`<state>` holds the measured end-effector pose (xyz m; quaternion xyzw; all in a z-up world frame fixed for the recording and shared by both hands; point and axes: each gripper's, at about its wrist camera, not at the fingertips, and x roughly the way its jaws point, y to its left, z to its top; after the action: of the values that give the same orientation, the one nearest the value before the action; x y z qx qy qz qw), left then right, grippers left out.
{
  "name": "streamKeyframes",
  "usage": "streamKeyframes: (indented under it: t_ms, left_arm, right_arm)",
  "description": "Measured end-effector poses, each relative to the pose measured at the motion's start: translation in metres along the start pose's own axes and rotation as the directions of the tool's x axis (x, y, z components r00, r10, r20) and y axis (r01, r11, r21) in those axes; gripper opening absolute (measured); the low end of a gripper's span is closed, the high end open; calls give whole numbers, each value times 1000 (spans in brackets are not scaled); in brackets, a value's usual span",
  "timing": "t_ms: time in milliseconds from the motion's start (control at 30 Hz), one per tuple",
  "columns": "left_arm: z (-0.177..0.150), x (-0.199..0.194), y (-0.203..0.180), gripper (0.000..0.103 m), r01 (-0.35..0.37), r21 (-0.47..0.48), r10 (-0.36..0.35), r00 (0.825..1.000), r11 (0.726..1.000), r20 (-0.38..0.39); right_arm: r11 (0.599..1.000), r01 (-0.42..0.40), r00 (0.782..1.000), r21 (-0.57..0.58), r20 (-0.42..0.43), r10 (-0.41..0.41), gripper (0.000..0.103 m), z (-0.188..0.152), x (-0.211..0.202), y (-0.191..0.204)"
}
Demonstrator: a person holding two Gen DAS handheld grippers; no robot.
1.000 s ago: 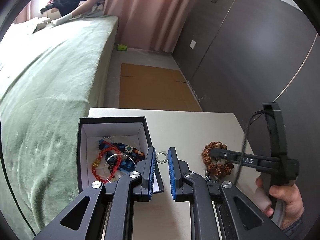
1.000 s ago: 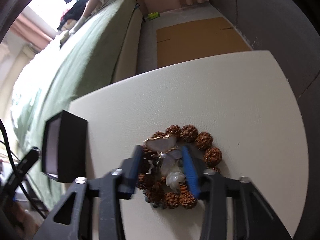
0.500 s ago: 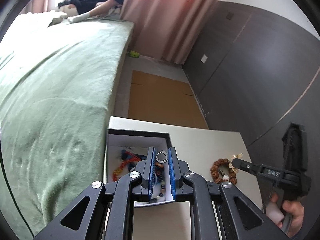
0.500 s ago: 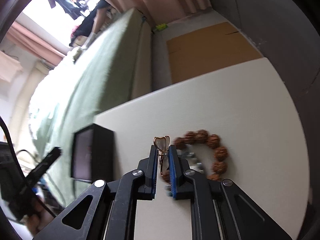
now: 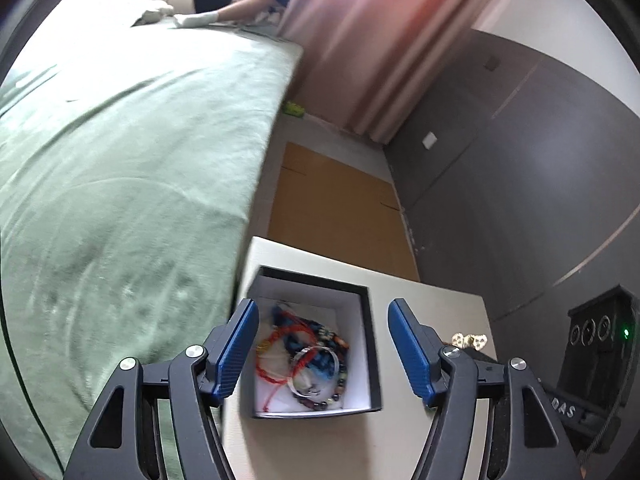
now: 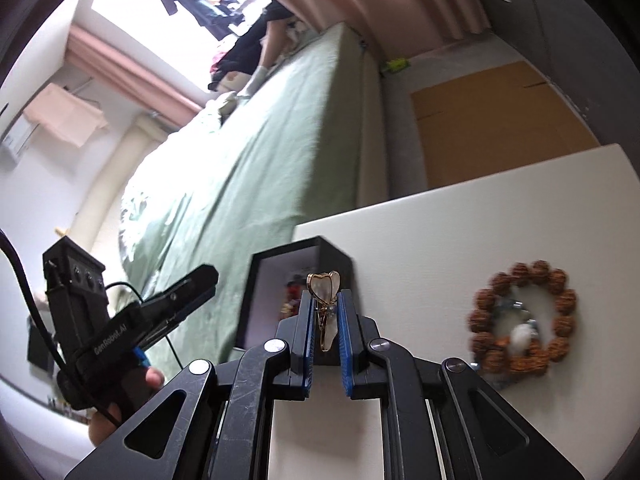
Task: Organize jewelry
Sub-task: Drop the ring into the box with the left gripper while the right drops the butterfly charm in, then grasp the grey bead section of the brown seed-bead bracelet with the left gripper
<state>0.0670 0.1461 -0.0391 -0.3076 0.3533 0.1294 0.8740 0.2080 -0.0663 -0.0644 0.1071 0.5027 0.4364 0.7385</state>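
A black jewelry box (image 5: 370,344) with a white inside stands open on the white table (image 5: 432,292). It holds a tangle of red and blue bracelets and a silver ring (image 5: 308,356). My left gripper (image 5: 322,344) is open and empty above the box. My right gripper (image 6: 325,320) is shut on a gold and pearl hair clip (image 6: 323,286), held up just right of the box (image 6: 320,252). The clip also shows in the left wrist view (image 5: 470,340). A brown bead bracelet (image 6: 524,316) with small pale pieces inside it lies on the table at the right.
A bed with a green cover (image 5: 120,152) runs along the table's left side. A cardboard sheet (image 5: 340,196) lies on the floor beyond the table. A dark wall (image 5: 520,160) stands at the right.
My left gripper has opened over the box and the silver ring it held now lies inside. My right gripper has carried the hair clip left, away from the bead bracelet, toward the box.
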Motion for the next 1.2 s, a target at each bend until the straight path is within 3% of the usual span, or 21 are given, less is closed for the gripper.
streamKeyframes:
  t_ms: [400,433,467,500,533,1033,1200]
  left_arm:
    - [12,-15,31,68,-21,-77,24,999,997,45]
    - [13,-16,33,68,-21,-83,25,999,996,48]
    - [13,-17,35,68,-21,-88,26,998,996,51]
    - [14,-18,36,68,-23,-91,28,998,996,53]
    - [14,-19,37,68,-25,-91,30,998,995,55]
    - [5,-6,8,69,-14,-5,14,999,1000,29]
    - [-3,2,-16,69,2,68,-2,1000,998,9]
  right_arm:
    - [990,-138,990,-26,-3,138,13,-2,34,42]
    - [987,-162,987,-19,2,162,18,-1,37,43]
    - [980,-197,980,-6,-10,197,39,0,43,44]
    - [978,-211,977,13,-27,211,50,0,48,42]
    - [979,-201,979,36,-26,202,60,0,51,39]
    - [997,-33,999,64,41,30,61,-2,-8,4]
    - [997,46,996,67,69,-50,78,-5,-35,-10]
